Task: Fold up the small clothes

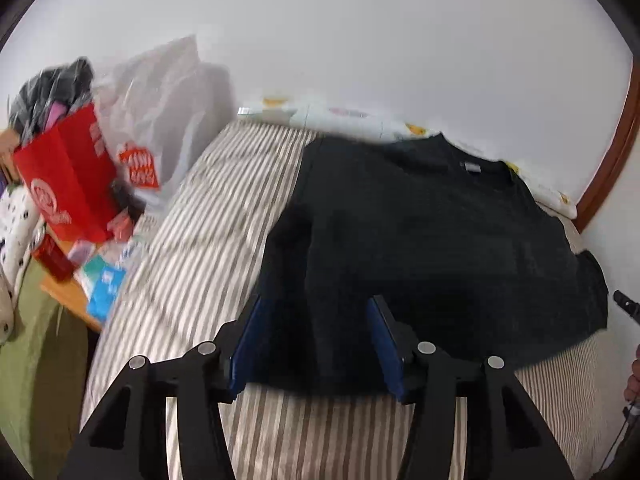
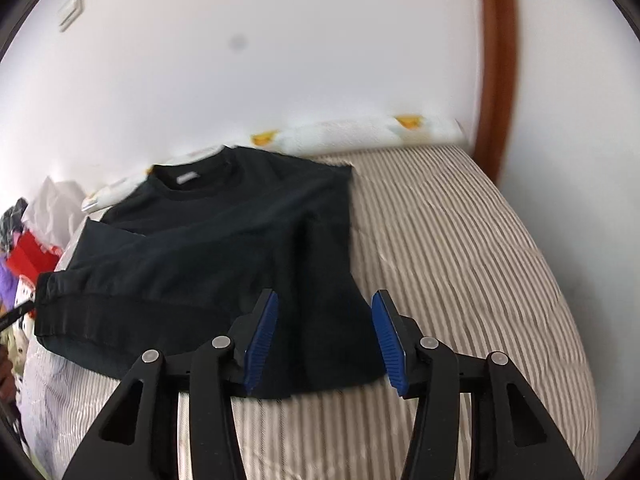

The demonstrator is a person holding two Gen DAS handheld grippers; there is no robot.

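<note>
Both tools gape over the black sweatshirt (image 1: 420,232); only the left view shows the red bag (image 1: 68,176).

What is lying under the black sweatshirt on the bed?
The black sweatshirt lies directly on the striped bedcover, which shows around its edges. Whether anything else is hidden beneath the fabric cannot be seen.
</note>
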